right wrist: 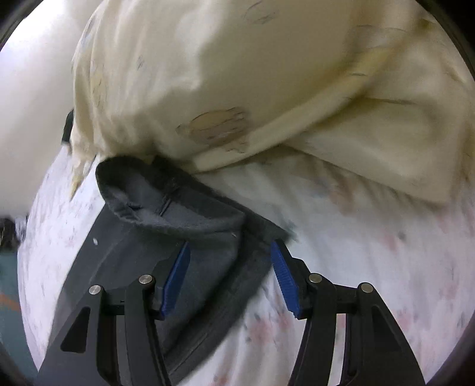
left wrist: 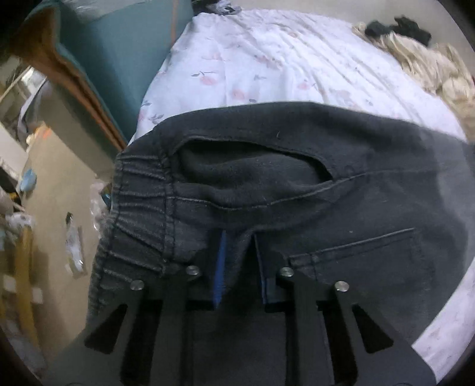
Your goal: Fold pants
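Note:
Dark grey pants [left wrist: 311, 184] lie on a white floral bed sheet [left wrist: 267, 65]. In the left wrist view I see the elastic waistband [left wrist: 133, 196], the fleece lining in the waist opening and a back pocket [left wrist: 371, 255]. My left gripper [left wrist: 239, 267] is shut on the pants fabric at the waist. In the right wrist view a pant leg cuff [right wrist: 178, 202] with grey lining lies on the sheet [right wrist: 371, 252]. My right gripper [right wrist: 231, 276] is open, its blue pads [right wrist: 285, 279] on either side of the leg's edge.
A cream quilt [right wrist: 267, 89] is bunched just beyond the cuff. It also shows in the left wrist view [left wrist: 430, 65] at the far right with a black item [left wrist: 400, 28]. A teal headboard [left wrist: 118, 59] and a cluttered floor [left wrist: 59, 207] are on the left.

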A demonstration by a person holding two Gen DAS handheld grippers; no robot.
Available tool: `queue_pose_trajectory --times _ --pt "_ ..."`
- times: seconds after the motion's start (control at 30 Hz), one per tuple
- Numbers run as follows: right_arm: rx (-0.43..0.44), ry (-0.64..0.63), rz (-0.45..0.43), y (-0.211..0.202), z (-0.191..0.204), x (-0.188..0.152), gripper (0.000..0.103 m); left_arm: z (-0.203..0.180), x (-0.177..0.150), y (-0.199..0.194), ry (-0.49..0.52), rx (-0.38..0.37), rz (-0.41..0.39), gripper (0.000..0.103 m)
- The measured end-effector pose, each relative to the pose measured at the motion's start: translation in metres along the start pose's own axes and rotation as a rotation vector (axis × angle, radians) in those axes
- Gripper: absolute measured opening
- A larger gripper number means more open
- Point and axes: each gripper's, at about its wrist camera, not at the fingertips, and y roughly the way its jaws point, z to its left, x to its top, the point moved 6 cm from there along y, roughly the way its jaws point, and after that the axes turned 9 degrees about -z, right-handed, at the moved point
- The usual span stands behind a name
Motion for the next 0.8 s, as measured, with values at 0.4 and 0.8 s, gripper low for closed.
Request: queue_pose_trajectory --times 0.4,0.8 --pt "0.120 -0.032 -0.129 -0.030 0.027 0.026 0.000 0.002 -0.006 0.002 0.041 0.004 -0.015 0.012" --pt "-0.159 -0.060 0.103 0.022 -0.034 -0.003 0.023 0.008 -0.005 0.004 0.057 -0.037 0.026 0.011"
